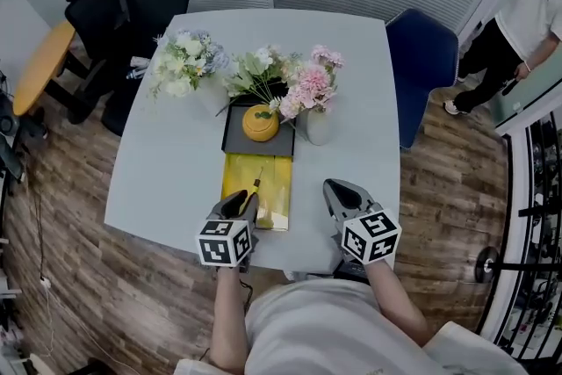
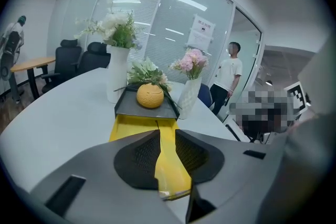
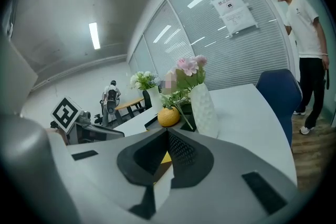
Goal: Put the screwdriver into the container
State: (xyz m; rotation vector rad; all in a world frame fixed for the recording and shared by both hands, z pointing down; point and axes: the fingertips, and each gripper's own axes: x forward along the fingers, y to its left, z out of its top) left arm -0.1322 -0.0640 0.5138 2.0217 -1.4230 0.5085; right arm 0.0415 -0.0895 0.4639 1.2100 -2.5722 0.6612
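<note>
A yellow container (image 1: 277, 189) lies flat on the white table (image 1: 167, 162), just in front of a black tray (image 1: 237, 140). A thin screwdriver (image 1: 257, 182) rests inside the container, pointing away from me. My left gripper (image 1: 244, 203) hovers over the container's near left end. In the left gripper view its jaws (image 2: 167, 132) stand apart, with only the yellow container (image 2: 126, 128) and the screwdriver (image 2: 156, 123) showing through the gap; nothing is between the pads. My right gripper (image 1: 338, 191) sits to the right of the container, its jaws (image 3: 168, 132) shut together and empty.
On the black tray stands a round orange jar (image 1: 260, 123). Flower bunches (image 1: 184, 61) and a white vase of pink flowers (image 1: 316, 123) stand behind it. A blue chair (image 1: 421, 66) is at the table's right and black office chairs (image 1: 132, 4) at the far left. A person (image 1: 518, 31) stands at the right.
</note>
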